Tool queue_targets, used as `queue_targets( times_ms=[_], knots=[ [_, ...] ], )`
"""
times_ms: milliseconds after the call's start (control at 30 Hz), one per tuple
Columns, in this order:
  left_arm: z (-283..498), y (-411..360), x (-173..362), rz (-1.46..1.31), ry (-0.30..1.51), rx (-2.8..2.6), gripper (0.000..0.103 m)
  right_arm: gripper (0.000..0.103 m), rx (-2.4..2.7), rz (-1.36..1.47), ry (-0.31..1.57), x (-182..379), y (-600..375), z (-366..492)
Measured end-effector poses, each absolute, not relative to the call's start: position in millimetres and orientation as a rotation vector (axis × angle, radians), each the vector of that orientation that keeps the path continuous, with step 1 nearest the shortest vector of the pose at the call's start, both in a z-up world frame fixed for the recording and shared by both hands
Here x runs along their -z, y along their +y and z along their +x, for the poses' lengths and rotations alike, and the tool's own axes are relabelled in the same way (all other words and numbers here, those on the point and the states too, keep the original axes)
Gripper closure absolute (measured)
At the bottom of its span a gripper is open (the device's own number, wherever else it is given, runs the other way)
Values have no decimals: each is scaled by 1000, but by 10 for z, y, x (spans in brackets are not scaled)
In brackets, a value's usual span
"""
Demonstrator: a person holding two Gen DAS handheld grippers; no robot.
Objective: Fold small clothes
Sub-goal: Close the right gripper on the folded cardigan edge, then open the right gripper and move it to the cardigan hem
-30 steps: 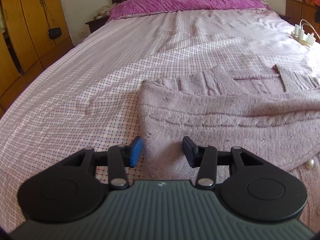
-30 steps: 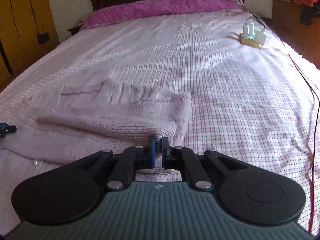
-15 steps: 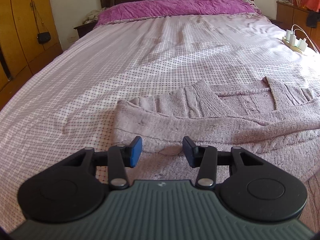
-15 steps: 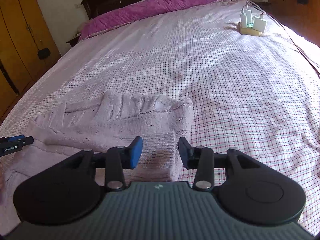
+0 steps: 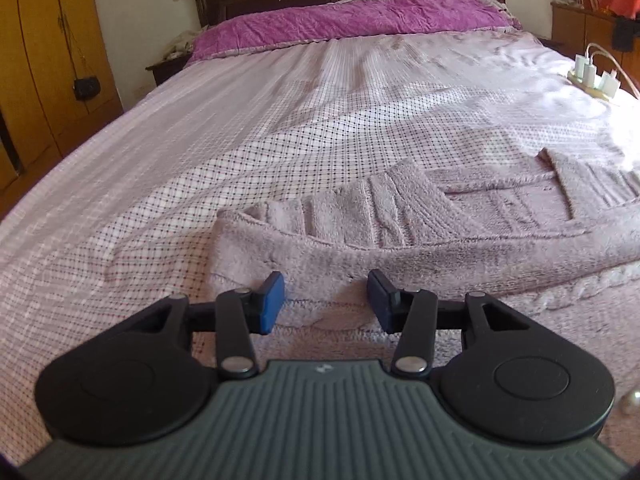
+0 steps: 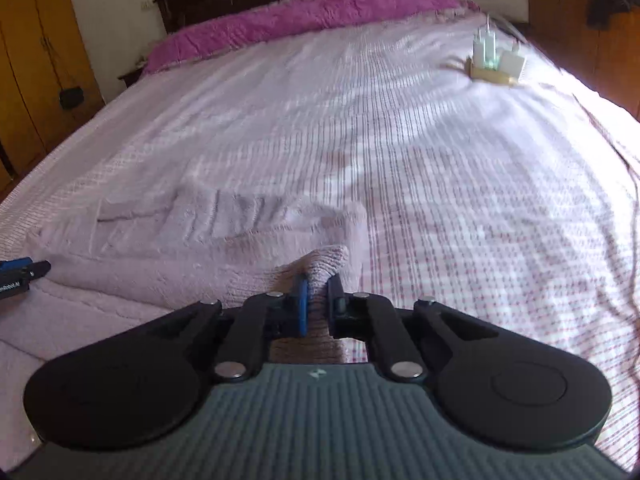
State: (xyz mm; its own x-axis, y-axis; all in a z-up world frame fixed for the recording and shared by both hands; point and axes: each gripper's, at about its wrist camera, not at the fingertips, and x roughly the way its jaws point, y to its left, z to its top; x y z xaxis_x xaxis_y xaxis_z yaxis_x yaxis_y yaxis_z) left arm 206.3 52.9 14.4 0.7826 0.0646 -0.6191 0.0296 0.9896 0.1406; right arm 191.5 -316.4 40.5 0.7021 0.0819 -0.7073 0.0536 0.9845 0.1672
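A pale pink knitted sweater (image 5: 440,240) lies partly folded on the checked bedsheet (image 5: 200,160), with its front flaps turned in. My left gripper (image 5: 326,300) is open, its blue pads either side of the sweater's near left fold with nothing pinched. In the right wrist view the sweater (image 6: 200,240) spreads to the left. My right gripper (image 6: 318,304) is shut on a raised bunch of the sweater's near right corner. The left gripper's tip (image 6: 20,272) shows at the sweater's far left edge.
A power strip with white chargers (image 6: 494,62) sits on the bed's far right, also visible as the power strip (image 5: 592,76). A purple cover (image 5: 352,20) lies by the headboard. A wooden wardrobe (image 5: 40,60) stands left, and a wooden cabinet (image 6: 580,20) right.
My right gripper, shut a second ago, opened and has now shut on the sweater's right corner, lifting a bunch of fabric. The left gripper stayed open and drew back slightly.
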Motion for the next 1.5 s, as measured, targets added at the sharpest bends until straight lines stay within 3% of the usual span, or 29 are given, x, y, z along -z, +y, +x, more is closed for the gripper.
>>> queue_targets(
  times_ms=[167,233,333,833,1500],
  knots=[
    [2058,537,-197,154,680,-26,54,86,-12,240,767,-285,-3225,1865],
    [1997,571,-284,144,688,-34,54,69,-7,253,759,-378,-3242,1789],
    [1799,631,-433,144,676,-46,54,56,-4,249,717,-542,-3248,1603],
    [449,1043,-930,112,680,-58,54,54,-163,294,730,-884,-2902,223],
    [-645,1372,-430,-4,839,-65,55,53,-72,243,809,-491,-3032,-1001]
  ],
)
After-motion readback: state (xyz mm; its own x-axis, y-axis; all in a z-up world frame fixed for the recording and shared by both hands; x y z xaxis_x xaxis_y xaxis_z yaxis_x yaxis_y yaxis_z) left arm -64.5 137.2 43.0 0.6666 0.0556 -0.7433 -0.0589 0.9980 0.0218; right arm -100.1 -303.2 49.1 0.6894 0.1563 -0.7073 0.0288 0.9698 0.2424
